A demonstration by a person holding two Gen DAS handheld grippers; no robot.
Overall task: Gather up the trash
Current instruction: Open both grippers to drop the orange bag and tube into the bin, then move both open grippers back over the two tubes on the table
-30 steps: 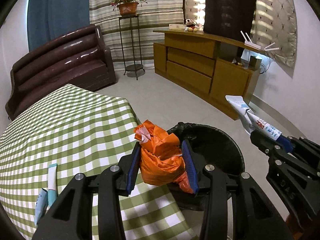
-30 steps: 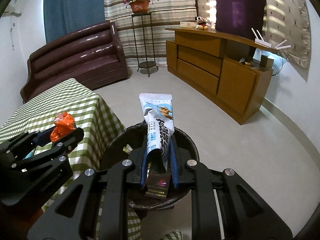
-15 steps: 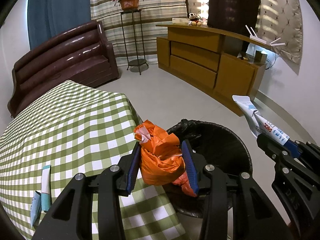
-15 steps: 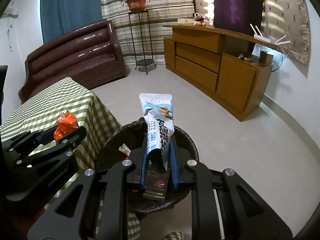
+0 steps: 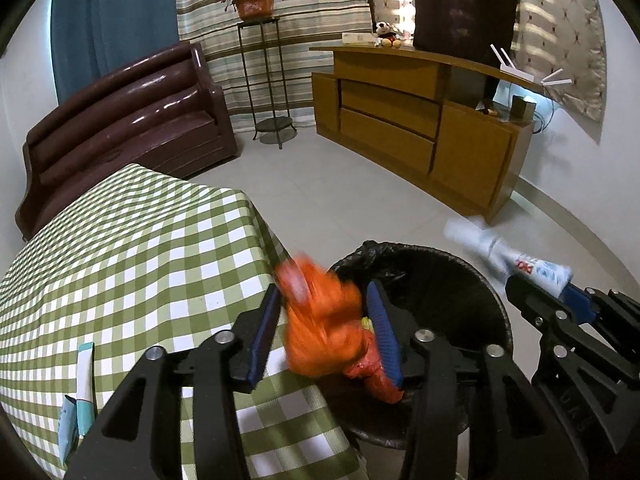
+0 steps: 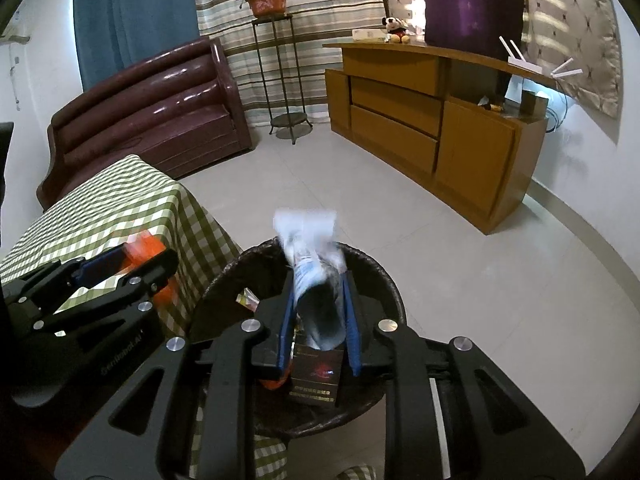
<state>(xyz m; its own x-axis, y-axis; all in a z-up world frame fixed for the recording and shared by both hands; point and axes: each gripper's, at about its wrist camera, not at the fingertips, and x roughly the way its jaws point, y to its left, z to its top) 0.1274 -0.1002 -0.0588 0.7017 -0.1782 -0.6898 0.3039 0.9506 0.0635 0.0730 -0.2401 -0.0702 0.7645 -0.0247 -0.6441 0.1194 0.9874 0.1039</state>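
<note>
- The left hand-held gripper (image 5: 324, 336), low in the middle of its own view, has its blue pads spread a little wider than the crumpled orange bag (image 5: 326, 332) between them. The bag is smeared by motion blur, so I judge it is being let go, though I cannot tell whether a pad is touching it.
- The orange bag sits above the near left rim of the black bin (image 5: 460, 276), right where the checked cloth of the worktop (image 5: 132, 240) falls away.
- The right hand-held gripper (image 6: 318, 320), low centre in its own view, shows a gap between its pads and the rolled white-and-blue wrapper (image 6: 314, 276); the wrapper is blurred as well and hangs over the bin's mouth. It looks released or slipping free, but the blur stops me being sure.
- Inside the bin (image 6: 384, 280) I can see a dark box (image 6: 316, 376) and a small scrap (image 6: 248, 300) near the far left wall, so some trash looks collected already.
- Left to do, as far as I can see: a pale blue and white wrapper (image 5: 82, 392) lies on the worktop at the lower left of the left view, well apart from the bin.
- Further out, a brown sofa (image 5: 120, 128) in the upper left and a wooden sideboard (image 5: 420, 132) at the right line the tiled floor.
</note>
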